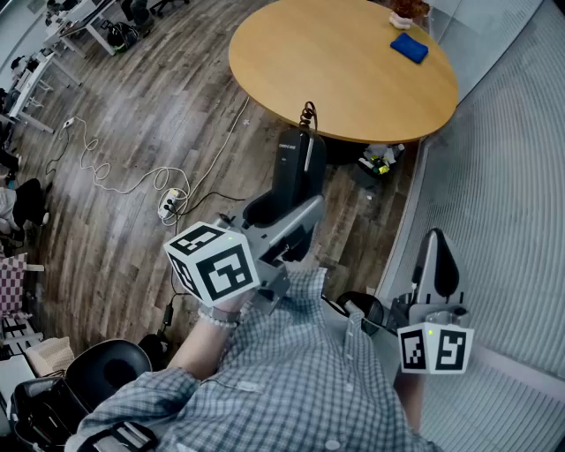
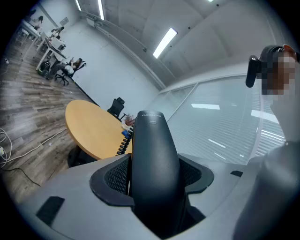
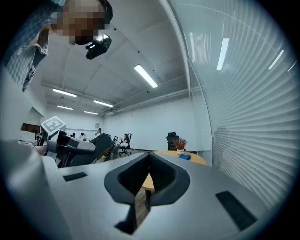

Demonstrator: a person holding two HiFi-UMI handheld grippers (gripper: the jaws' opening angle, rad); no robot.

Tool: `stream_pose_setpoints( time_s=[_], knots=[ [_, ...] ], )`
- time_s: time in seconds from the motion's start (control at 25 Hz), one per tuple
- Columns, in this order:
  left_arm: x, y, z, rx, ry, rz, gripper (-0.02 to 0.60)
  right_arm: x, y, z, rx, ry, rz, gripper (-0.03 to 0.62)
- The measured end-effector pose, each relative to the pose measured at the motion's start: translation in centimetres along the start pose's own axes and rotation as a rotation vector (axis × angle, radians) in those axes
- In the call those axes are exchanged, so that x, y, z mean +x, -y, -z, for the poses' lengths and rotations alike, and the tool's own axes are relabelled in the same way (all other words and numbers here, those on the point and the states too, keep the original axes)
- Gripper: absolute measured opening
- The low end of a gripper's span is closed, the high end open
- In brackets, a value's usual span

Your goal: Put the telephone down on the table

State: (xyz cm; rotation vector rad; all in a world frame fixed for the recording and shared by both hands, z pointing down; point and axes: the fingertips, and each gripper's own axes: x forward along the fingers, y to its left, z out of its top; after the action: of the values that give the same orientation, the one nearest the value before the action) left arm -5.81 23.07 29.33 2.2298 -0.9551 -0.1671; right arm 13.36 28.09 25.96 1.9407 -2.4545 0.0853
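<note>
A black telephone handset (image 1: 296,172) stands upright between the jaws of my left gripper (image 1: 290,222), which is shut on it. In the left gripper view the handset (image 2: 152,159) fills the gap between both pads, and its coiled cord (image 2: 123,140) hangs behind it. The round wooden table (image 1: 335,71) lies ahead, past the handset's top end; the handset is off the table, over the floor. My right gripper (image 1: 438,252) points up at the lower right, beside the glass wall. Its pads (image 3: 149,161) meet with nothing between them.
A blue flat object (image 1: 409,47) and a small potted plant (image 1: 406,13) sit at the table's far right. White cables and a power strip (image 1: 169,201) trail over the wooden floor at left. A glass wall with blinds (image 1: 512,177) runs along the right. A black chair (image 1: 106,371) stands at lower left.
</note>
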Motion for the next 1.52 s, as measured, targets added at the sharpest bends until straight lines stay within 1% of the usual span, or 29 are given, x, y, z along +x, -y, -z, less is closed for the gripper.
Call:
stream_pose_setpoints(
  time_s=[0.2, 0.44, 0.76, 0.92, 1.08, 1.36, 1.52],
  knots=[
    [0.2, -0.4, 0.4, 0.006, -0.002, 0.009, 0.279, 0.1, 0.0, 0.6, -0.003, 0.003, 0.007, 0.006],
    [0.1, -1.2, 0.2, 0.011, -0.005, 0.019, 0.279, 0.5, -0.9, 0.8, -0.003, 0.003, 0.017, 0.006],
    [-0.9, -2.8, -0.7, 0.035, -0.012, 0.016, 0.279, 1.0, -2.3, 1.0, 0.018, 0.003, 0.046, 0.006],
    [-1.5, -3.5, -1.2, 0.061, -0.013, 0.009, 0.279, 1.3, -3.5, 1.0, 0.018, 0.014, 0.042, 0.006],
    [-2.1, -4.0, -1.6, 0.062, -0.005, -0.001, 0.279, 1.4, -4.3, 1.1, 0.004, 0.007, 0.036, 0.006],
    [-1.8, -5.3, -2.0, 0.06, 0.01, -0.027, 0.279, 2.3, -3.8, 1.5, 0.003, 0.007, 0.032, 0.006],
    [-0.3, -6.0, -2.8, 0.058, 0.021, -0.046, 0.279, 4.2, -2.9, 1.6, 0.008, 0.003, 0.013, 0.006]
  ],
)
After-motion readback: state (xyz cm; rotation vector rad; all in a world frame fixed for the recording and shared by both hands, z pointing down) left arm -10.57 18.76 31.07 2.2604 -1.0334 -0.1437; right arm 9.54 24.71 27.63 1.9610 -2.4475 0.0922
